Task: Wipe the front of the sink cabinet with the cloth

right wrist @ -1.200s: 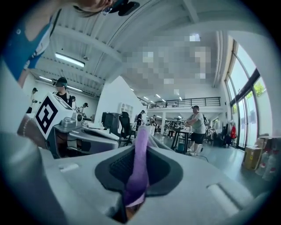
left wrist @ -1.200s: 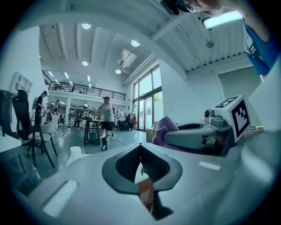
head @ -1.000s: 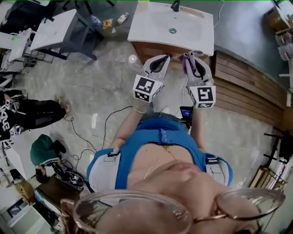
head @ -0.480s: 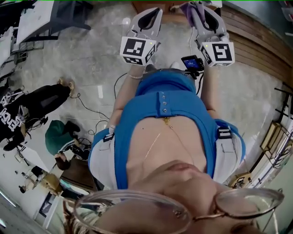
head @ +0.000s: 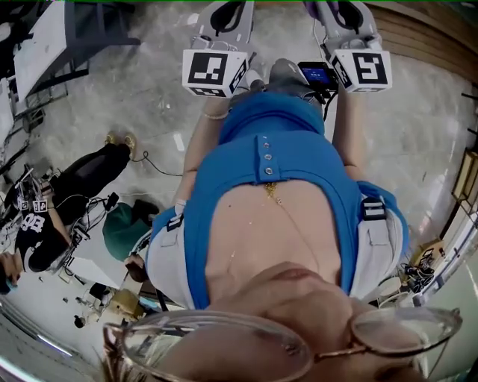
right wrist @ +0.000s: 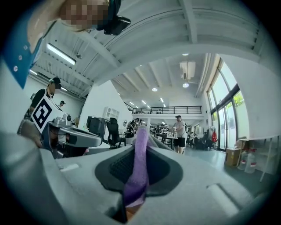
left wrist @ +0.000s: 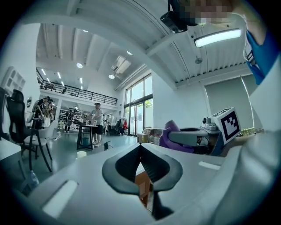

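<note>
In the right gripper view the purple cloth (right wrist: 139,163) is pinched as a thin upright fold between the jaws of my right gripper (right wrist: 141,132). My left gripper (left wrist: 140,147) is shut with nothing in it. From the left gripper view, the right gripper with its bunch of cloth (left wrist: 172,136) is level with the left one and close on its right. In the head view both grippers sit at the top edge, the left gripper (head: 222,15) and the right gripper (head: 340,13), with their tips cut off. A brown strip (left wrist: 142,186) below the left jaws may be the cabinet. The sink is out of sight.
A small screen device (head: 317,74) hangs at the person's waist. Cables (head: 160,168) trail on the stone floor, and a person in black (head: 67,201) sits at the left. A wood-slat wall (head: 437,37) runs at the upper right. Tables, chairs and standing people (left wrist: 96,123) fill the hall beyond.
The head view has swung down and back: the sink and cabinet slid off its top edge, and both grippers now sit at that edge. The cloth stays in the right gripper.
</note>
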The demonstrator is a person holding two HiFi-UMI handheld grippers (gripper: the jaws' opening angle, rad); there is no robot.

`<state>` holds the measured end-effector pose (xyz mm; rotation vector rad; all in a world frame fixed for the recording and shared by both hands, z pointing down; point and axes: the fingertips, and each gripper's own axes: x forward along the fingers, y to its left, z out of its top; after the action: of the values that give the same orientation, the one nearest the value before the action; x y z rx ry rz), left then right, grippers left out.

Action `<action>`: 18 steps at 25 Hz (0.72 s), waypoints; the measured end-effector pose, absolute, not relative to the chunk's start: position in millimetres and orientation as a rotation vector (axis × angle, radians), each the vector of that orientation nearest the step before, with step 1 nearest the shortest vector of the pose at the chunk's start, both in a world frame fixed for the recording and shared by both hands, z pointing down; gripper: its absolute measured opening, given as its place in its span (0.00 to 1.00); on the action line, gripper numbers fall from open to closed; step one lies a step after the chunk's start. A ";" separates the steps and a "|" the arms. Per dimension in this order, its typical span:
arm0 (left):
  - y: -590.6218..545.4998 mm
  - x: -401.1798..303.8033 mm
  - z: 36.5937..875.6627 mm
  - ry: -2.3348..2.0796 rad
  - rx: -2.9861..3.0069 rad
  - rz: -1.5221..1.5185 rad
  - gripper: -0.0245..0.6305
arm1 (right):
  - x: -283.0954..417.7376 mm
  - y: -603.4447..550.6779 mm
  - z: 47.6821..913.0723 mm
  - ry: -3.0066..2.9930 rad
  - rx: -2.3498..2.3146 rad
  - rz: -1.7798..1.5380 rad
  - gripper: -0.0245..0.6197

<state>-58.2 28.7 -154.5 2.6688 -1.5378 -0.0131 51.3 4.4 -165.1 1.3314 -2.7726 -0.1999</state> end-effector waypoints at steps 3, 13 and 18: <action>34.1 -50.2 -153.1 -1.491 2.685 -0.017 0.04 | 54.3 16.6 -164.1 -2.748 1.371 -0.206 0.12; 33.5 -38.9 -146.2 -1.480 2.728 0.005 0.04 | 36.2 25.3 -167.0 -2.784 1.322 -0.256 0.12; 42.6 -26.9 -146.3 -1.451 2.771 -0.026 0.04 | 36.4 31.0 -169.7 -2.833 1.319 -0.268 0.12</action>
<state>-26.9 42.6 -146.3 2.7713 -1.4507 -0.0260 36.4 31.0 -169.7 1.3193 -2.8327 -0.2680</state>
